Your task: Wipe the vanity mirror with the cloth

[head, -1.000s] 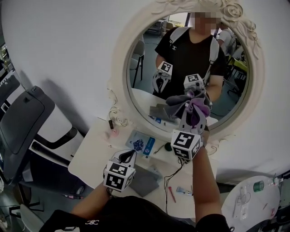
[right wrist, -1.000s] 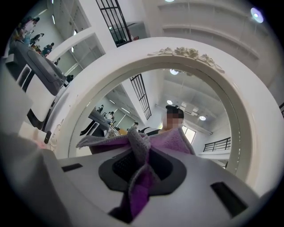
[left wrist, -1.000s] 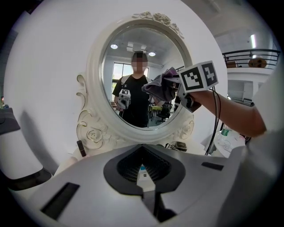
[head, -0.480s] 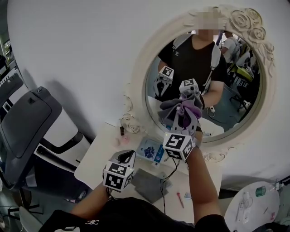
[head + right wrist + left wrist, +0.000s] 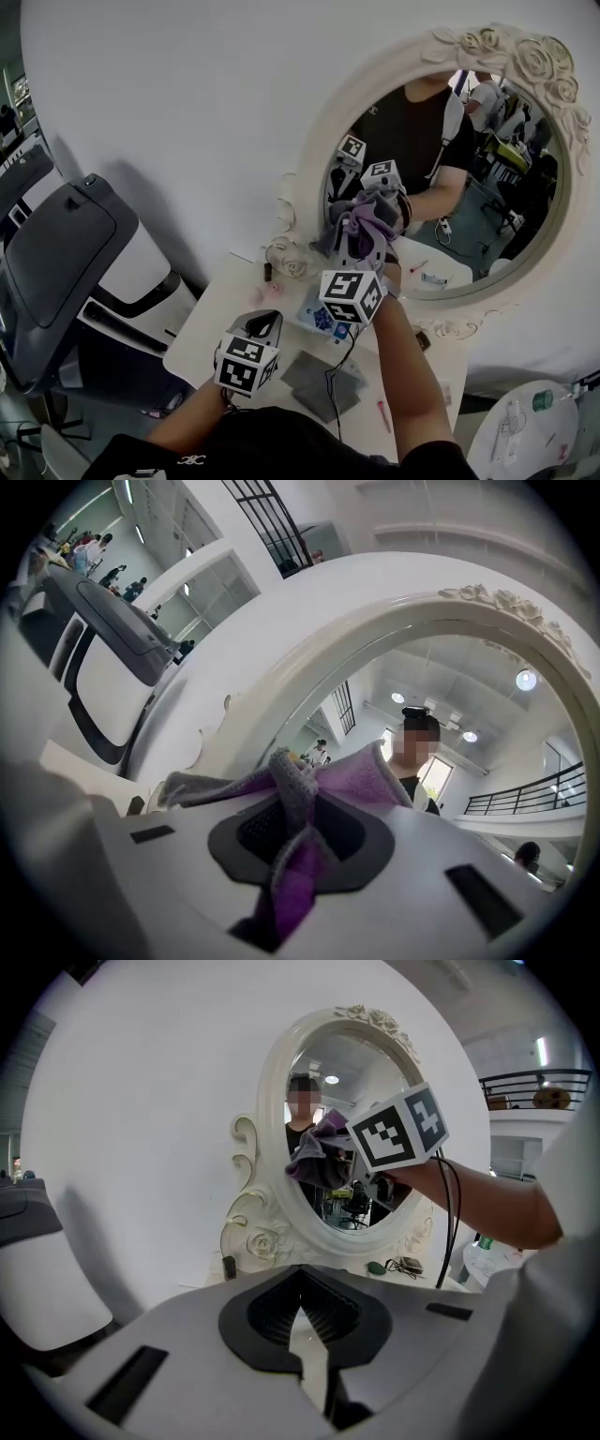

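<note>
We are in the middle of the job. Our right gripper (image 5: 292,844) has its jaws pinching the cloth (image 5: 367,767), a grey and purple one, bunched up and sticking out past the jaw tips. In the head view the cloth (image 5: 362,219) is up at the vanity mirror (image 5: 492,202), low on the left side of the glass and just beside the white curly frame (image 5: 314,173). It looks to us like it is touching the glass there, because the cloth and its picture in the mirror seem to meet. Our left gripper (image 5: 302,1333) has its jaws pressed together with nothing in them, and it hangs low over the counter (image 5: 214,317), well apart from the mirror. So the cloth is picked up and the wiping looks started, but we think most of the glass, up high and over to the right, is left to do. We cannot see any marks, wet or dry, that show which parts are clean already. The very spot where the cloth meets the glass is hidden behind the cloth and the right gripper. The right edge of the mirror is cut off in the head view. The tips of the right jaws are covered by the cloth. There are small things on the counter, like a flat grey sheet (image 5: 319,382), but they are too small for us to name well.
</note>
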The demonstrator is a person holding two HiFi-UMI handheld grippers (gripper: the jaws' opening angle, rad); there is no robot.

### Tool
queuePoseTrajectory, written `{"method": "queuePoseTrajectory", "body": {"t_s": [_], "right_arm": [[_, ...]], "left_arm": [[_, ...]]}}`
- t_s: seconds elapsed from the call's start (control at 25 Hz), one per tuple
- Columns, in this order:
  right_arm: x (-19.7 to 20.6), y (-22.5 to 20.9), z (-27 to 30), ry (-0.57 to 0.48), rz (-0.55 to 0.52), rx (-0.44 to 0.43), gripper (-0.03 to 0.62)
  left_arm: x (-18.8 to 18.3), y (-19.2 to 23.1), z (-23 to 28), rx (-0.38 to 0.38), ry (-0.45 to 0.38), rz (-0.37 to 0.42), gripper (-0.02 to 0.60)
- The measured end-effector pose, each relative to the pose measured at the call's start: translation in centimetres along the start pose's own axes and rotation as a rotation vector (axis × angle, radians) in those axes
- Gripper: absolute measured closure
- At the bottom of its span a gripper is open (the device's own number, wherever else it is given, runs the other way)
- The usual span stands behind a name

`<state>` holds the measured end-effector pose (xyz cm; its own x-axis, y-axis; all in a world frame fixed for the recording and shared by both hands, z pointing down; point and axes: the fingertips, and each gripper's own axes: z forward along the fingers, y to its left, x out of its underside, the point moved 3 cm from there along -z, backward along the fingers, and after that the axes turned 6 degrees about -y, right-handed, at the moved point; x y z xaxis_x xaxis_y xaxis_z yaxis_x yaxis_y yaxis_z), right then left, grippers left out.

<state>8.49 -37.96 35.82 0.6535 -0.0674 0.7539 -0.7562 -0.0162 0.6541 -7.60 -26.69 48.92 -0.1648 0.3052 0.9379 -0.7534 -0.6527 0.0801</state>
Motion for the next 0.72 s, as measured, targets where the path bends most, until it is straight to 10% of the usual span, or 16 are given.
{"method": "queuePoseTrajectory", "body": {"t_s": [0.72], "right_arm": [[1.4,5.3,1.6,-0.028,0.005,-0.085,0.543]], "left_arm": [[0.5,2.1,-0.4,-0.048,-0.018,-0.048,0.577]]}}
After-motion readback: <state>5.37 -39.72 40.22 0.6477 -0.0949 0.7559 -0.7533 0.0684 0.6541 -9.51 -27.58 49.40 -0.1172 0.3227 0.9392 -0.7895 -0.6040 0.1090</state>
